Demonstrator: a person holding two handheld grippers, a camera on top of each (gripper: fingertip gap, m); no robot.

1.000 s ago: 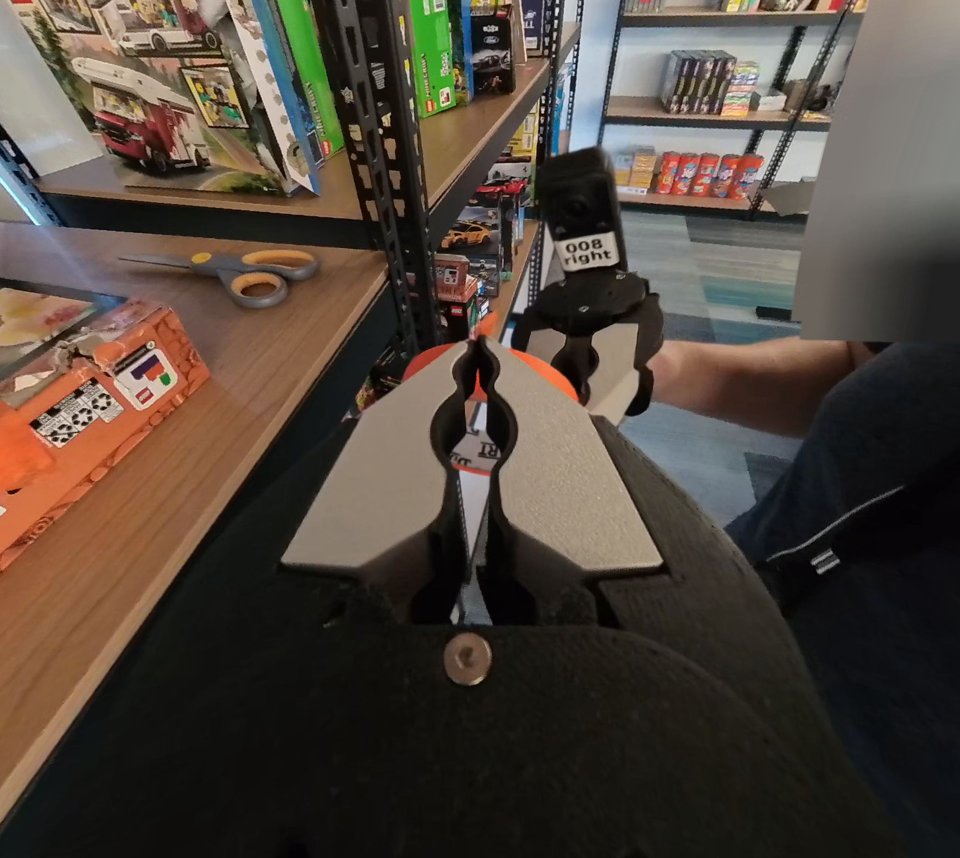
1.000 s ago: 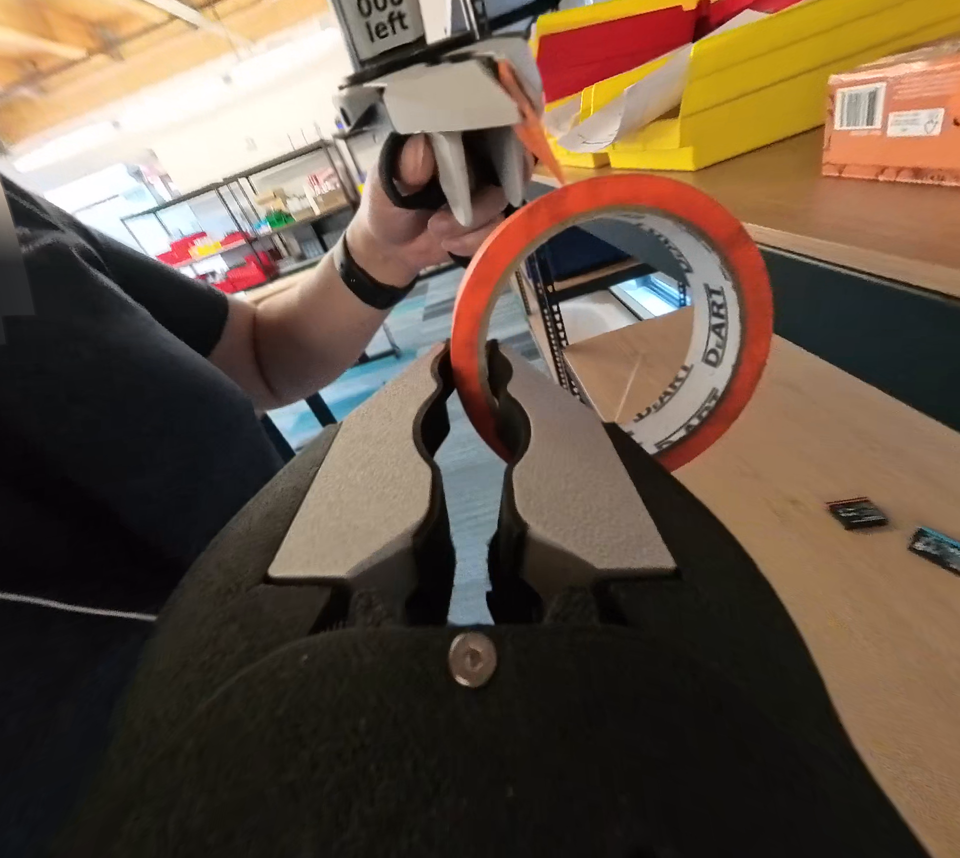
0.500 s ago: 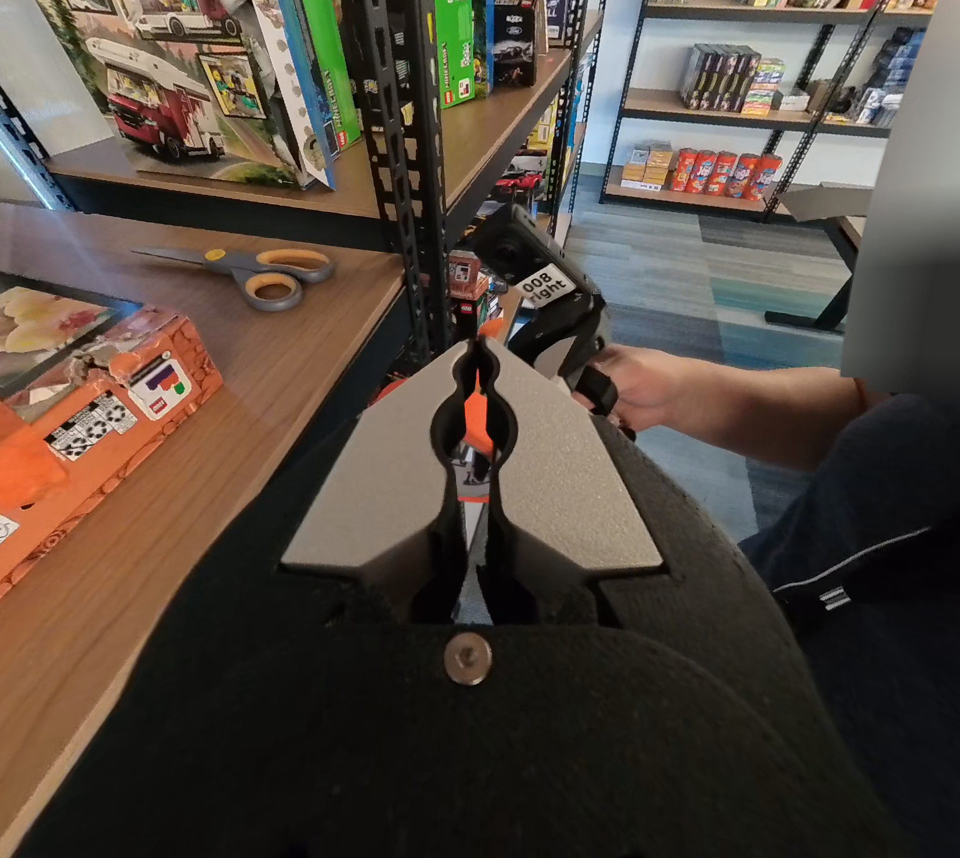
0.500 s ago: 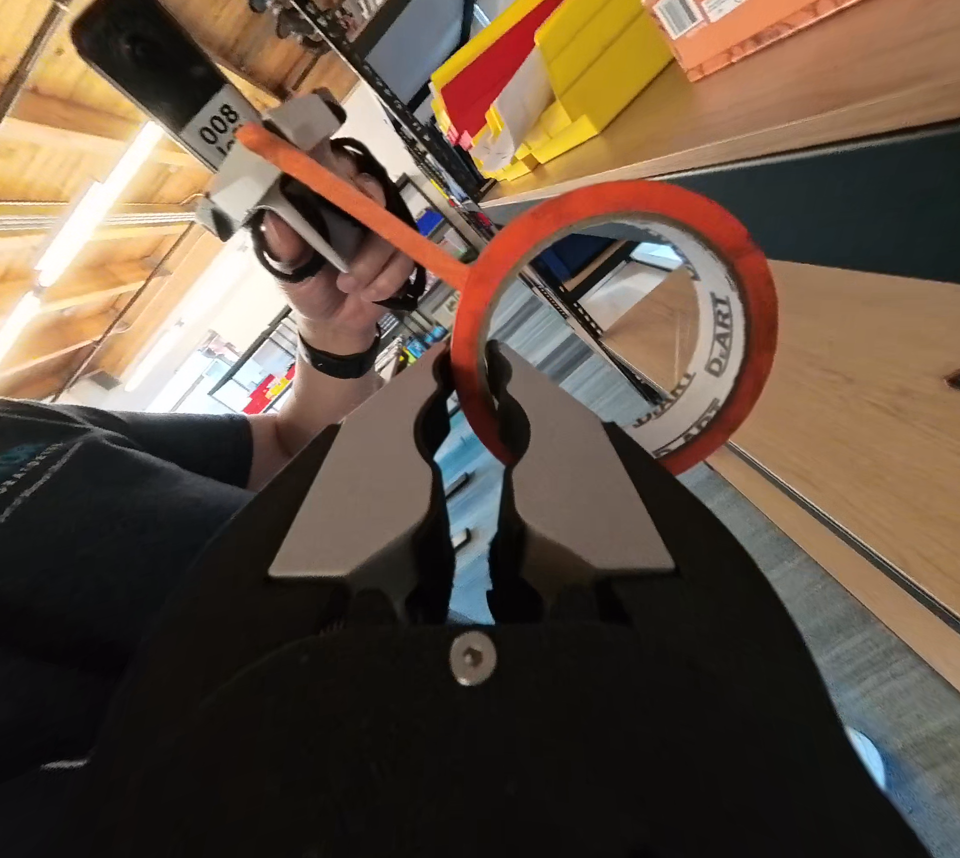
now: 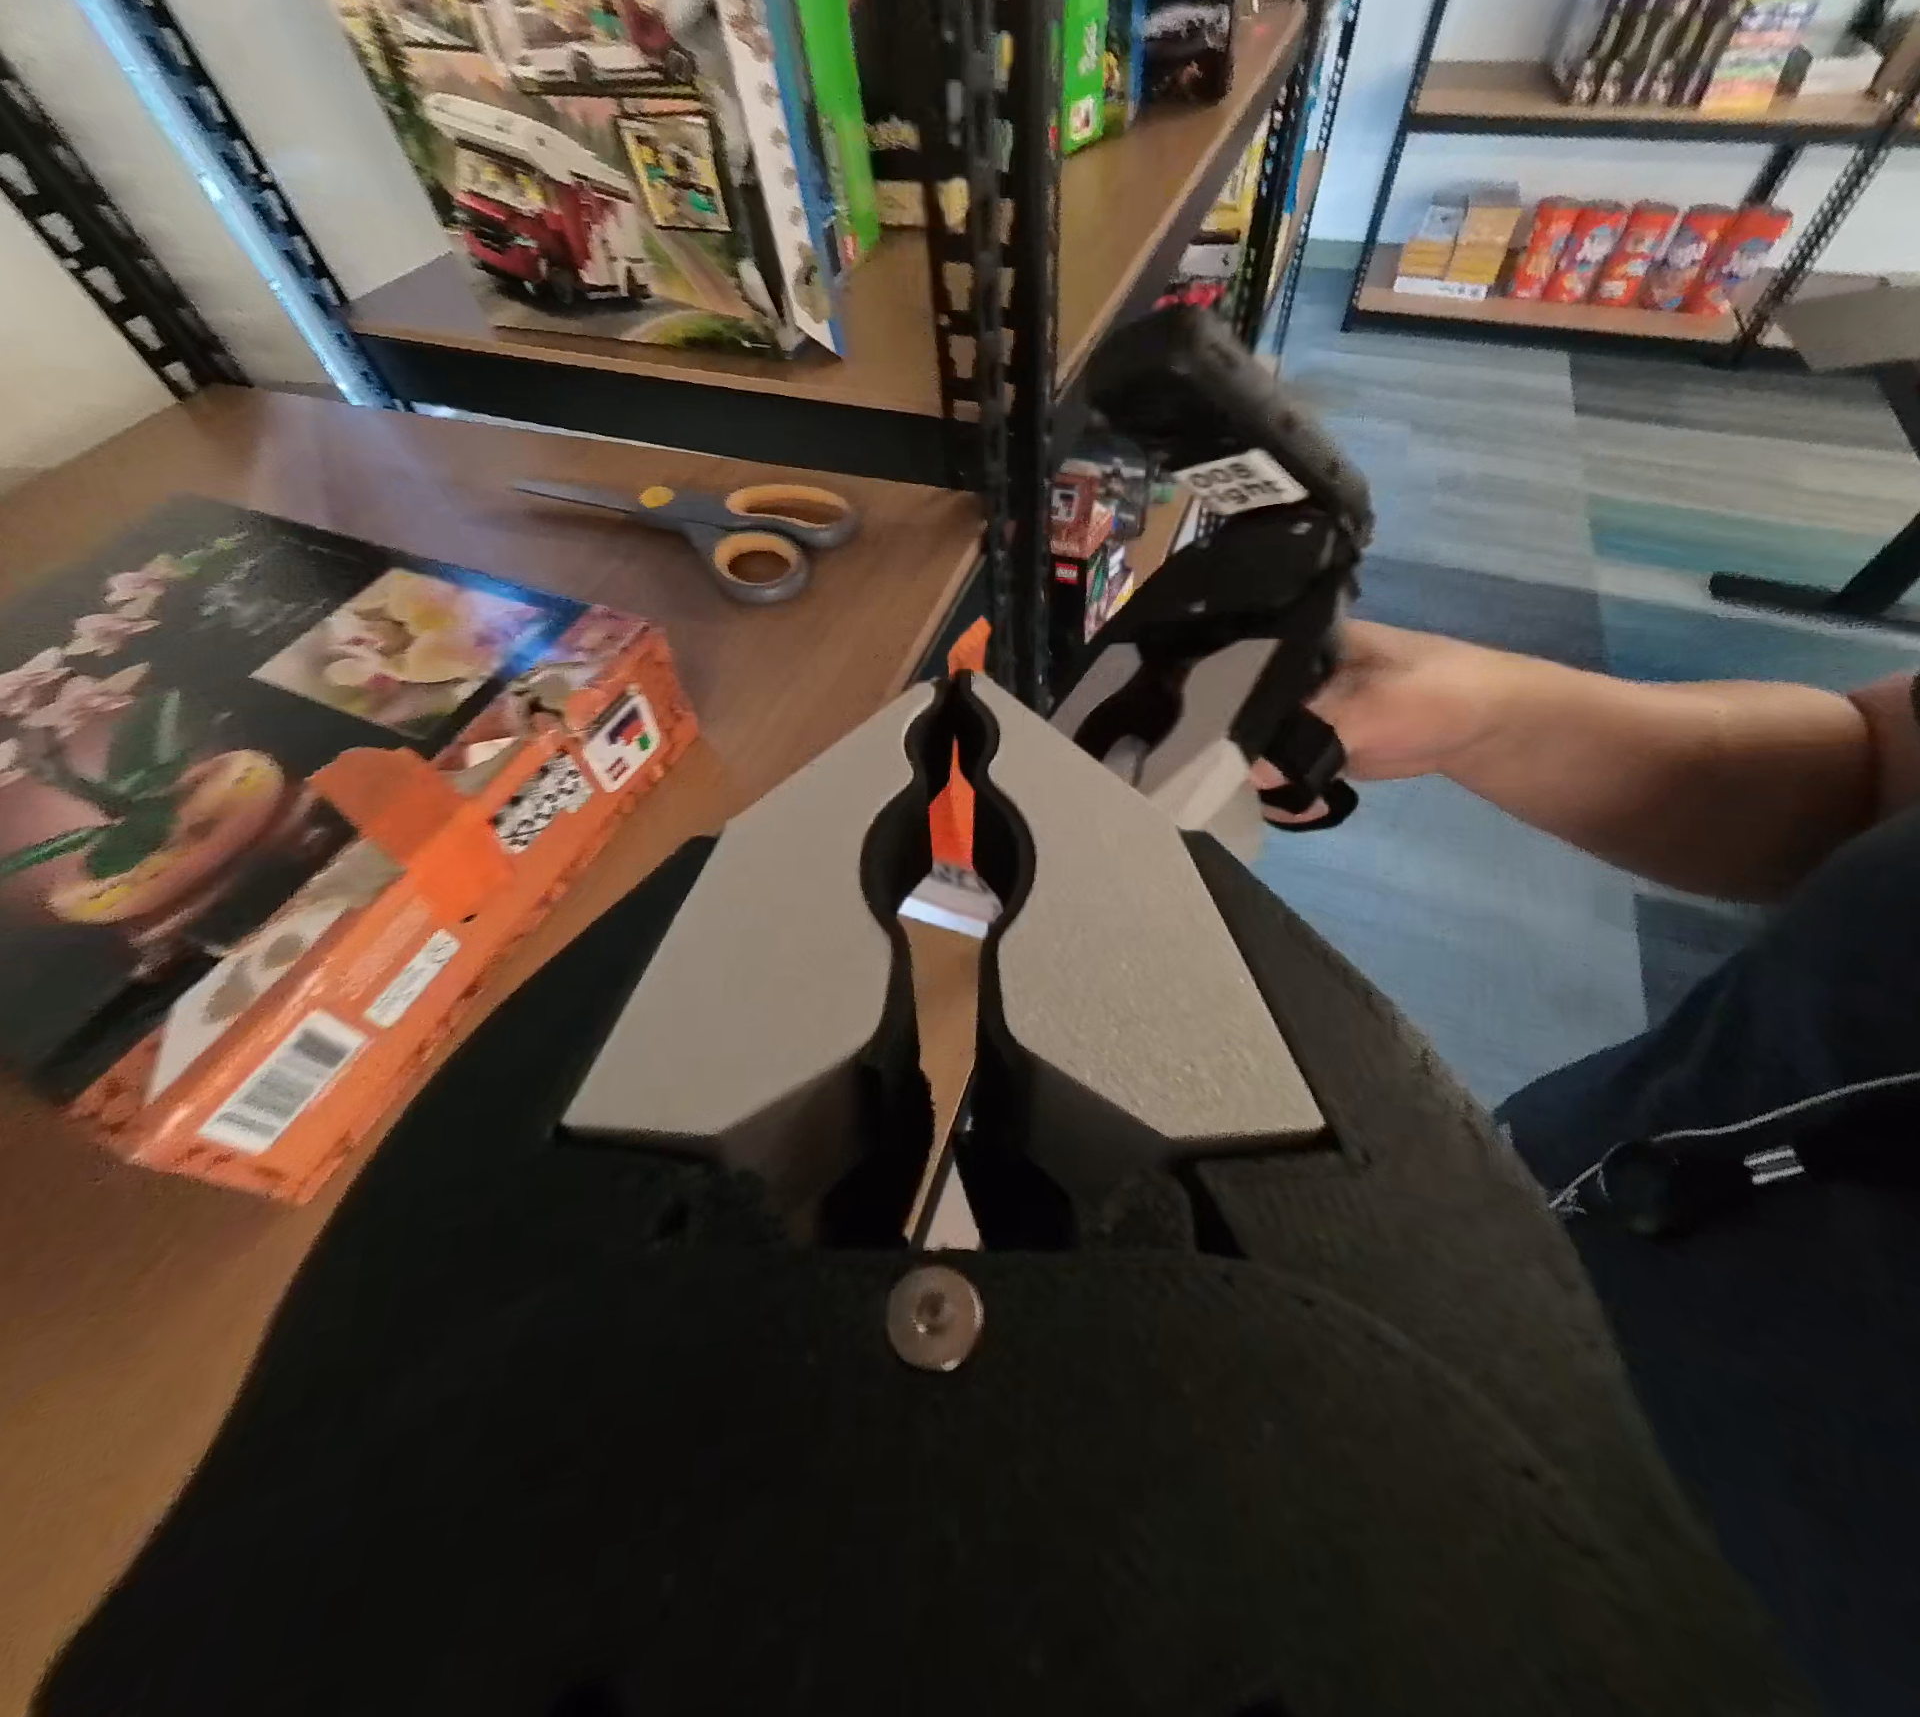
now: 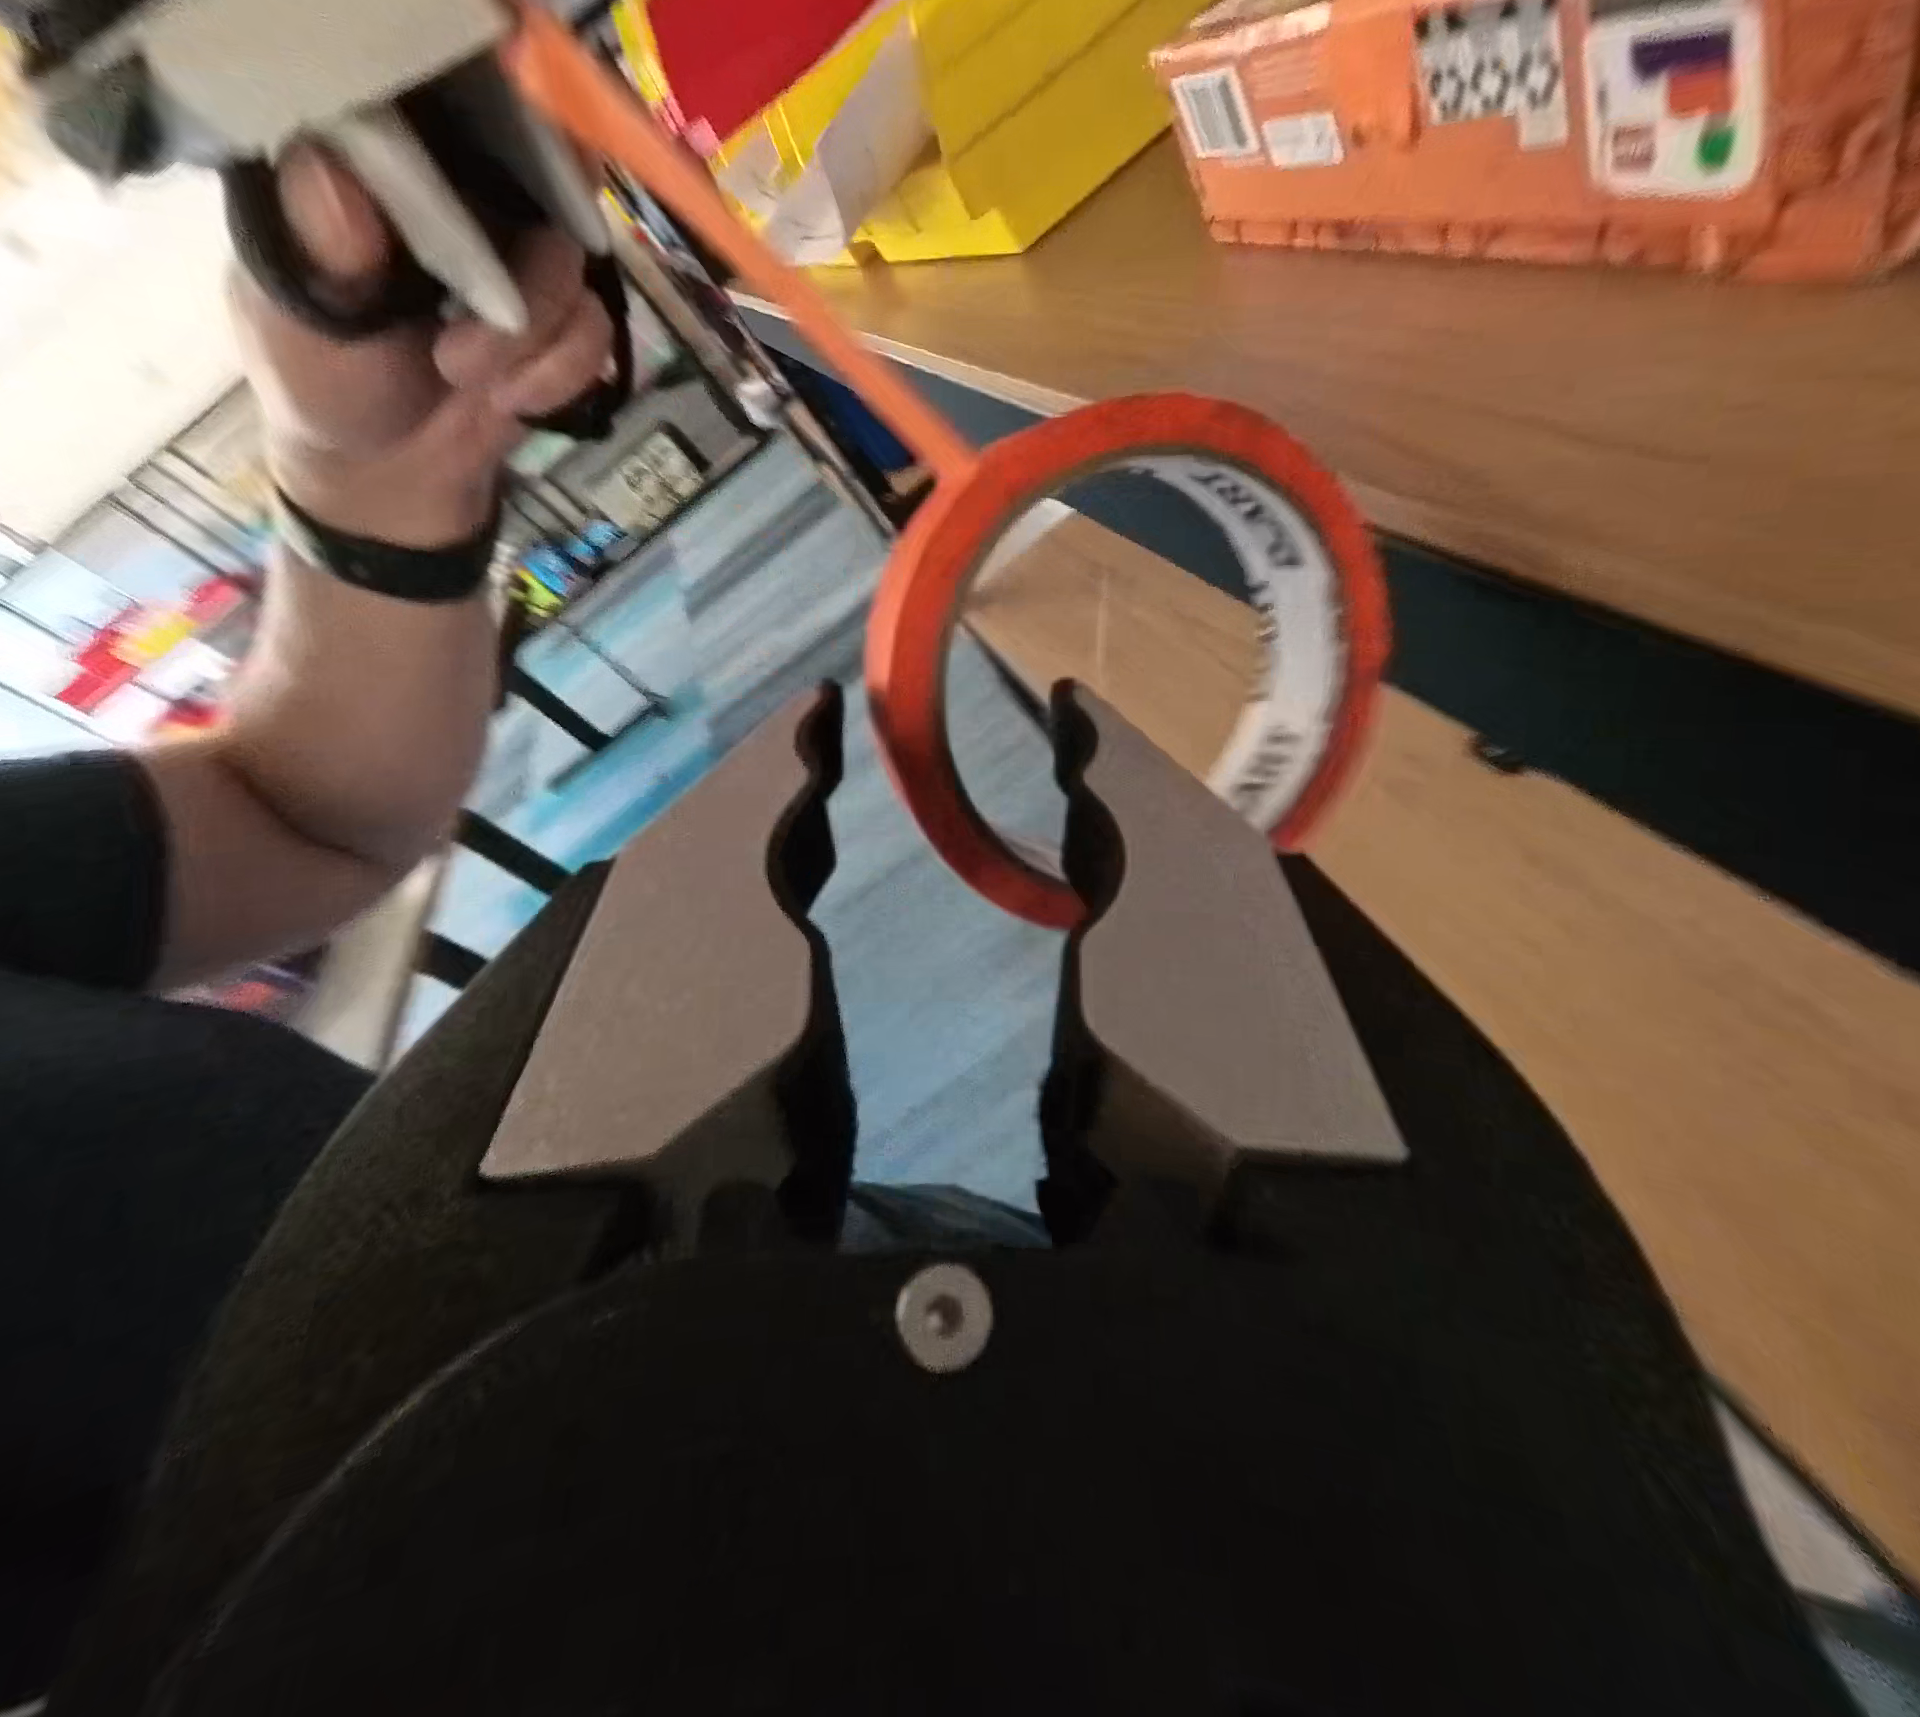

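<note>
The left tongs [image 5: 954,701] pinch the free end of an orange tape strip [image 6: 727,213] slanting down to its ring-shaped roll [image 6: 1127,659], edge-on between the spread right tongs [image 6: 945,711] beside the wooden counter [image 6: 1558,441].

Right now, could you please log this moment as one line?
left gripper: shut on tape strip | right gripper: open, tape roll between fingers | scissors on table
</note>
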